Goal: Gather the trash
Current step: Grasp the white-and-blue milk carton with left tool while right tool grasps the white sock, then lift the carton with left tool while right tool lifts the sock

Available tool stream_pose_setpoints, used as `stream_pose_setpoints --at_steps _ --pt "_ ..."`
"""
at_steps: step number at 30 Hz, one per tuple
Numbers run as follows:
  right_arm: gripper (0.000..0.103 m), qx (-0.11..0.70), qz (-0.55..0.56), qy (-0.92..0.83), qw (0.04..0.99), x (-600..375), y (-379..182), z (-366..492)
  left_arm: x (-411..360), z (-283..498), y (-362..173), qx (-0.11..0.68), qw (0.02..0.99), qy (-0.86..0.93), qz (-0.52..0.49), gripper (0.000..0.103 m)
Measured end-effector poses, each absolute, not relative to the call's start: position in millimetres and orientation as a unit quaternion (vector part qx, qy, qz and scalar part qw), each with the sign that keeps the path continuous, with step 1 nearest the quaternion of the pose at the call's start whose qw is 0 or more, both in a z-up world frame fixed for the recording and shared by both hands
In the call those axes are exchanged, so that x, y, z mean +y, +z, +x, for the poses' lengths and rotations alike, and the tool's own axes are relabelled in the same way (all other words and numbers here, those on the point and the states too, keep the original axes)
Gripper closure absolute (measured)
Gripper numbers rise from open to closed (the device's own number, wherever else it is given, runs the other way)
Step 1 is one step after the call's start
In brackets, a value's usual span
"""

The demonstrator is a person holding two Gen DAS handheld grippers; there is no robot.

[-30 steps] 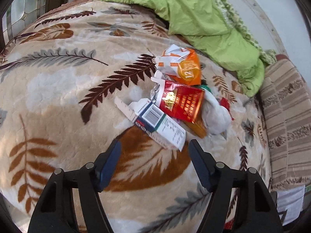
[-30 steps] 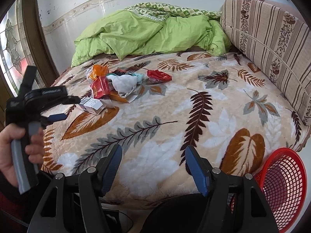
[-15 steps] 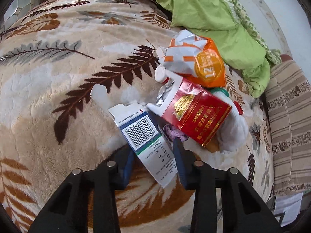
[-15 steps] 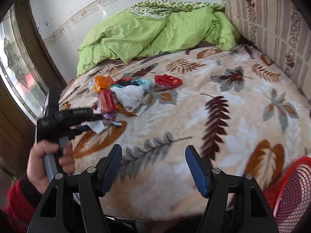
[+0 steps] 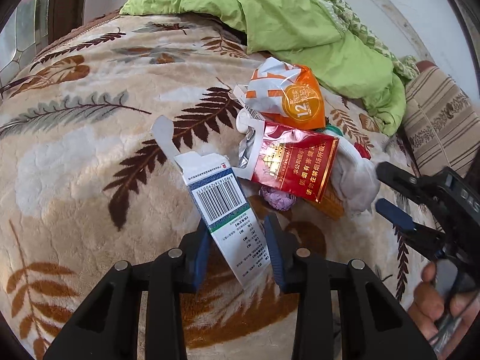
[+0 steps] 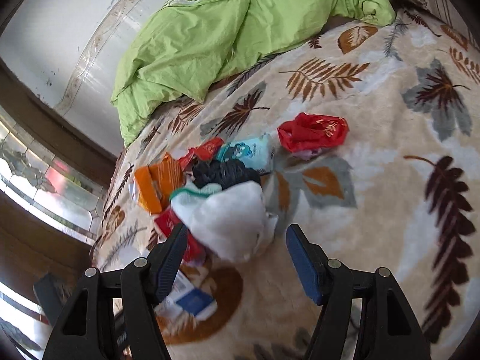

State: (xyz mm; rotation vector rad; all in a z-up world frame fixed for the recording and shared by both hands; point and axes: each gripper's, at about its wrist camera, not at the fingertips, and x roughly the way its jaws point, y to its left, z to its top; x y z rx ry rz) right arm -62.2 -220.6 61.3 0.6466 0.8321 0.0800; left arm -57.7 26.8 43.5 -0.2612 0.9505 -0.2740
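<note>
Clamping down near one end of a flattened white-and-blue cardboard carton with a barcode, the left tool has both blue pads against the carton's sides, so it looks held rather than merely straddled. The carton lies on the bed's beige leaf-patterned plush blanket, its long axis running away from that tool and slightly leftward, its torn flap at the far end, touching a red foil cigarette packet beside it. Beyond that sits an orange-and-white plastic wrapper, and to the right a crumpled white cloth. The right tool comes in from the right side with its jaws standing apart and nothing pressed between them; the white cloth lies just ahead, between its fingers' line, with a crumpled red plastic bag farther off. I'd judge the carton belongs to the left hand, and the cloth heap is nearer the right.
</note>
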Motion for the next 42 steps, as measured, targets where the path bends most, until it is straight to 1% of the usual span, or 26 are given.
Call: stream_pose_setpoints --at_steps 3,4,5,6,8,9,12,15,18,23,27,42 --pt "0.032 0.403 0.307 0.032 0.862 -218.4 52.7 -47.6 26.8 -58.4 42.6 0.451 0.873 -0.133 -0.128 0.071" --pt "0.037 0.405 0.307 0.039 0.861 -217.5 50.3 -45.5 26.4 -59.2 43.4 0.449 0.875 -0.133 -0.124 0.071" --pt "0.057 0.406 0.301 0.043 0.862 -215.3 49.7 -45.3 26.2 -61.1 44.2 0.445 0.877 -0.133 -0.121 0.071" --pt "0.064 0.406 0.292 0.043 0.865 -213.3 50.7 -46.2 24.9 -63.2 46.5 0.440 0.880 -0.135 -0.116 0.072" --pt "0.073 0.391 0.281 0.046 0.875 -212.1 56.4 -54.3 23.1 -66.2 50.6 0.430 0.885 -0.137 -0.110 0.073" --pt "0.076 0.385 0.275 0.046 0.880 -211.7 59.7 -59.1 21.8 -69.0 54.4 0.422 0.890 -0.137 -0.103 0.073" --pt "0.080 0.361 0.241 0.038 0.900 -211.4 70.6 -79.7 17.0 -78.0 63.1 0.404 0.900 -0.141 -0.085 0.073" --pt "0.082 0.342 0.232 0.029 0.910 -215.2 79.8 -100.8 11.7 -89.9 70.0 0.393 0.905 -0.148 -0.071 0.077" --pt "0.083 0.316 0.207 0.020 0.926 -213.9 90.2 -126.9 4.7 -105.8 74.5 0.386 0.907 -0.158 -0.059 0.078" --pt "0.083 0.304 0.180 0.017 0.935 -210.3 91.2 -165.0 -4.3 -127.8 77.1 0.376 0.910 -0.169 -0.039 0.078" --pt "0.083 0.290 0.176 0.009 0.941 -212.3 97.0 -175.5 -11.7 -138.5 79.8 0.372 0.911 -0.177 -0.030 0.079" --pt "0.083 0.293 0.185 0.013 0.938 -209.2 97.0 -202.7 -25.4 -163.5 89.1 0.351 0.918 -0.184 -0.001 0.082"
